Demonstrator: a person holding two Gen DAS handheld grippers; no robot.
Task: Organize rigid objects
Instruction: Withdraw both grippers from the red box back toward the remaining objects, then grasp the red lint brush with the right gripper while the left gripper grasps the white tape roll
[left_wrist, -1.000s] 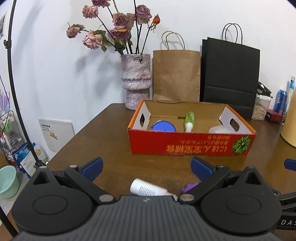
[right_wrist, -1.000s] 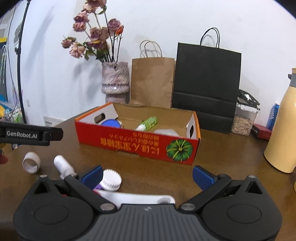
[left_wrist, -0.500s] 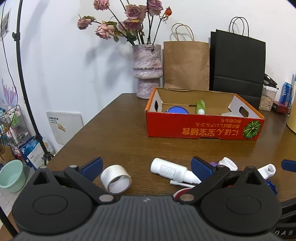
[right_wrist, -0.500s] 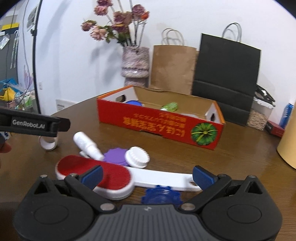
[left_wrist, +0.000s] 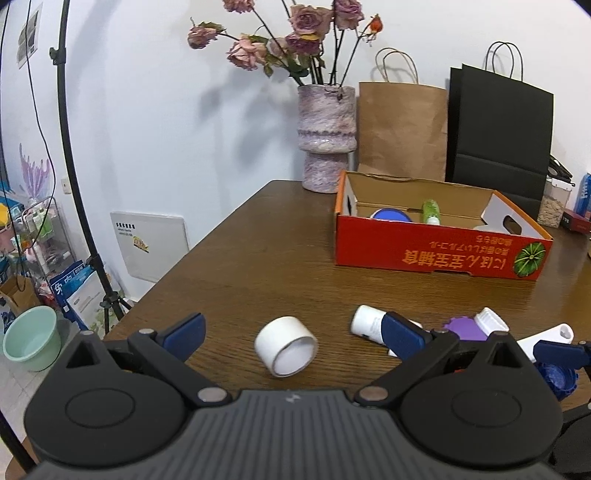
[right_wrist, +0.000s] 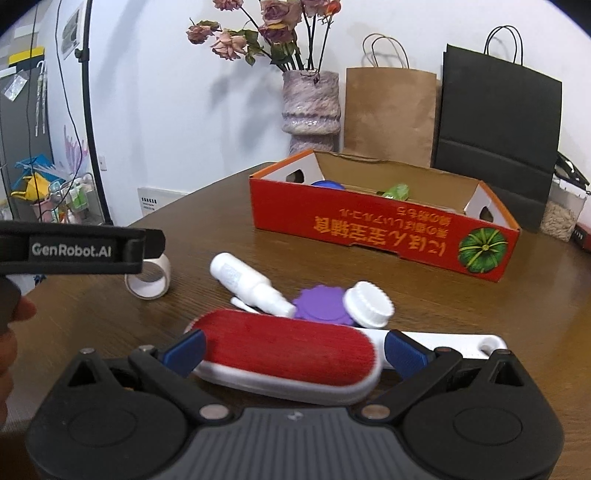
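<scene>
A white tape roll lies on its side on the brown table, just ahead of my open left gripper. To its right lie a white bottle, a purple lid and a white cap. My right gripper is open, with the red lint brush lying flat between its fingers and not squeezed. Beyond the brush are the white bottle, purple lid, white cap and tape roll. The red cardboard box holds a blue lid and a green bottle.
A vase of dried roses, a brown paper bag and a black bag stand behind the box. The table's left edge drops to a light stand and a green bowl. A blue cap lies near the front.
Both grippers have drawn back from the box toward the table's front. The tape roll now lies before the left gripper and the lint brush between the right gripper's fingers.
</scene>
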